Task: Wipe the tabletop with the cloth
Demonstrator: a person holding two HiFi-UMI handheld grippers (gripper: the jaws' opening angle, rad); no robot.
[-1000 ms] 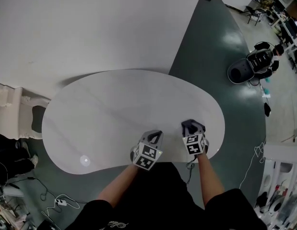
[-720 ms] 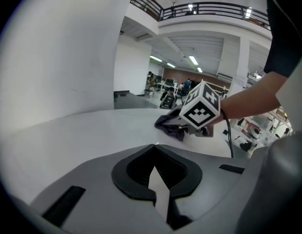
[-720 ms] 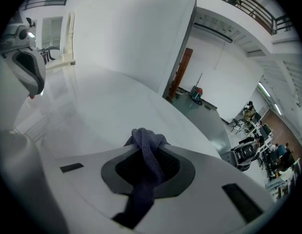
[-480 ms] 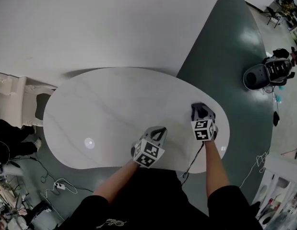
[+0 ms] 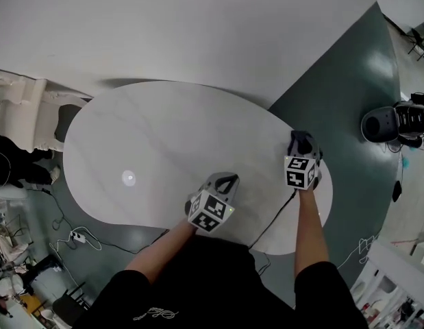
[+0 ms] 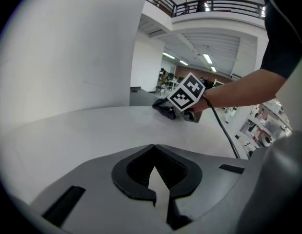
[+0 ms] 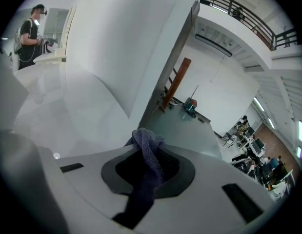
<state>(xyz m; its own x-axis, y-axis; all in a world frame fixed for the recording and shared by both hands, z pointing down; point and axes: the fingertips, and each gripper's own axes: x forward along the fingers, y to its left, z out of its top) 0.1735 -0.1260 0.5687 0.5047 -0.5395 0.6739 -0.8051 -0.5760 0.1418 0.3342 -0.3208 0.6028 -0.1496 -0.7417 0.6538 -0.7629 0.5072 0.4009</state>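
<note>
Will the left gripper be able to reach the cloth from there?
Probably yes: only bare tabletop lies between the left gripper and the cloth, which the right gripper holds clamped.

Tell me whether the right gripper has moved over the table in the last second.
Yes. The right gripper, shut on the cloth, has slid toward the right end of the table and now sits nearer that rim.

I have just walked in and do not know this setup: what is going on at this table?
A person stands at a white oval table with a gripper in each hand. The right gripper is shut on a dark cloth and holds it at the tabletop near the table's right end. The left gripper is shut and empty, over the near edge.
</note>
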